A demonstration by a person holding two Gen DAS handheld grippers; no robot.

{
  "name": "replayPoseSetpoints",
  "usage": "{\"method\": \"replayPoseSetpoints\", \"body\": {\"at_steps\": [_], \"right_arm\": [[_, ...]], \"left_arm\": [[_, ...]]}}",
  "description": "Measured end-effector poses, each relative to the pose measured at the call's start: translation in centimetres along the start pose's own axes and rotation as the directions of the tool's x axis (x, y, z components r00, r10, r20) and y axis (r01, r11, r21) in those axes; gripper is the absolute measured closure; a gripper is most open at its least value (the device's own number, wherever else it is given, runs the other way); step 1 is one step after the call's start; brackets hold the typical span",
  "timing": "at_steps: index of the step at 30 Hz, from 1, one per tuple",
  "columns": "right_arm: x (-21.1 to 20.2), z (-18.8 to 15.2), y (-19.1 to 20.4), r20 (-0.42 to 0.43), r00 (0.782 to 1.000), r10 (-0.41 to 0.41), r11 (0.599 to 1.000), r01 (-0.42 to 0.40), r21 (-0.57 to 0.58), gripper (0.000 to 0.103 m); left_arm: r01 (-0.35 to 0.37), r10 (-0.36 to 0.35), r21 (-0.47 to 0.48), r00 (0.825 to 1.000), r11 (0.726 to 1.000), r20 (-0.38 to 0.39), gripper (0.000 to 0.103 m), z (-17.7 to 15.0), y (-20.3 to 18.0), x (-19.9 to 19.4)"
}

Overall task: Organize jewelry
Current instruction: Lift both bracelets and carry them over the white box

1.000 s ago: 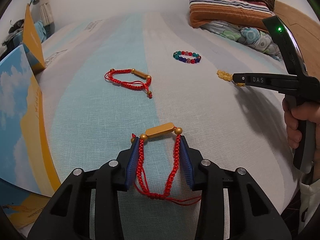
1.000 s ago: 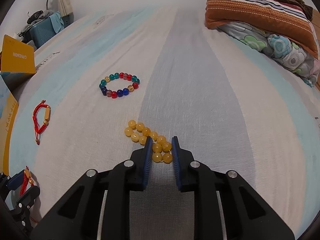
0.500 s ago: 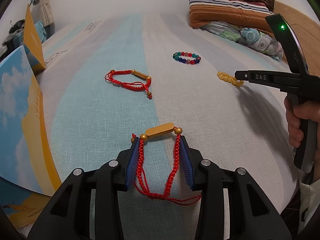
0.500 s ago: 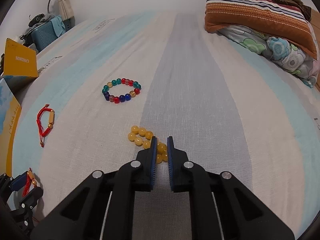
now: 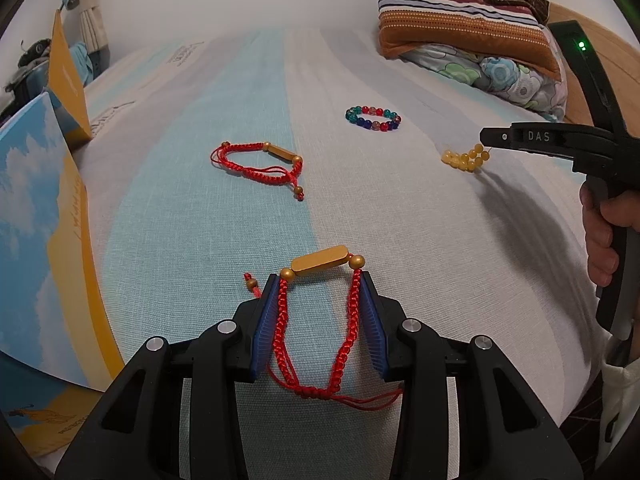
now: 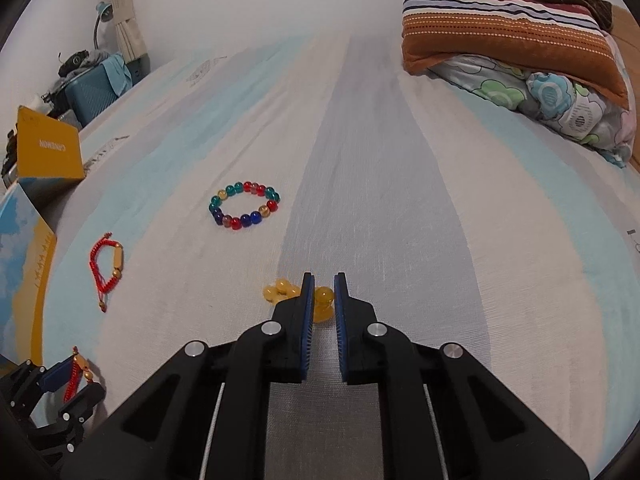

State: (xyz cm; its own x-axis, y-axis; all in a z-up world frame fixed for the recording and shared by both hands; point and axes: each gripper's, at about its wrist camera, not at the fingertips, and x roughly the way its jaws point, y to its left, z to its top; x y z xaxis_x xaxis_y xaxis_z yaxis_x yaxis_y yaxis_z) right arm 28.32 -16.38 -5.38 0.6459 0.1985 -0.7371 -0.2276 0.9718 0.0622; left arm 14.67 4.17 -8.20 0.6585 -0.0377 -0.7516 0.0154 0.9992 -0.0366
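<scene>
My left gripper [image 5: 320, 280] is open around a red cord bracelet with a gold bar [image 5: 319, 264] that lies on the bed; its cords run along both blue pads. My right gripper [image 6: 322, 280] is shut on a yellow bead bracelet [image 6: 322, 300] and holds it just above the sheet; it also shows in the left wrist view [image 5: 464, 158]. A second red cord bracelet [image 5: 260, 162] and a multicoloured bead bracelet [image 6: 244, 210] lie further out on the striped sheet.
An open blue and yellow box [image 5: 36, 220] stands at the left edge of the bed, its lid [image 6: 50, 148] upright. Striped pillows and a floral quilt [image 6: 512, 52] are at the far right. The striped bed sheet [image 6: 380, 160] stretches ahead.
My right gripper has closed on the yellow bead bracelet and lifted it slightly, bunching the beads. My left gripper has not moved.
</scene>
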Motion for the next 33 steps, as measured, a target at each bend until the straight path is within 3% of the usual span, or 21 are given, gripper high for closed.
{"method": "replayPoseSetpoints", "body": {"at_steps": [17,33], "right_arm": [[-4.2,1.2,1.1,0.041,0.998,0.04,0.999,-0.04,-0.003,0.094],[-10.4,2.3,4.0,0.086,0.995,0.054,0.998,-0.05,-0.046,0.094]], "left_arm": [[-0.035,0.035,-0.009,0.999,0.999,0.006,0.065,2.0,-0.1,-3.0],[-0.051,0.051,-0.002,0.996,0.999,0.067,0.065,4.5,1.0,-9.3]]}}
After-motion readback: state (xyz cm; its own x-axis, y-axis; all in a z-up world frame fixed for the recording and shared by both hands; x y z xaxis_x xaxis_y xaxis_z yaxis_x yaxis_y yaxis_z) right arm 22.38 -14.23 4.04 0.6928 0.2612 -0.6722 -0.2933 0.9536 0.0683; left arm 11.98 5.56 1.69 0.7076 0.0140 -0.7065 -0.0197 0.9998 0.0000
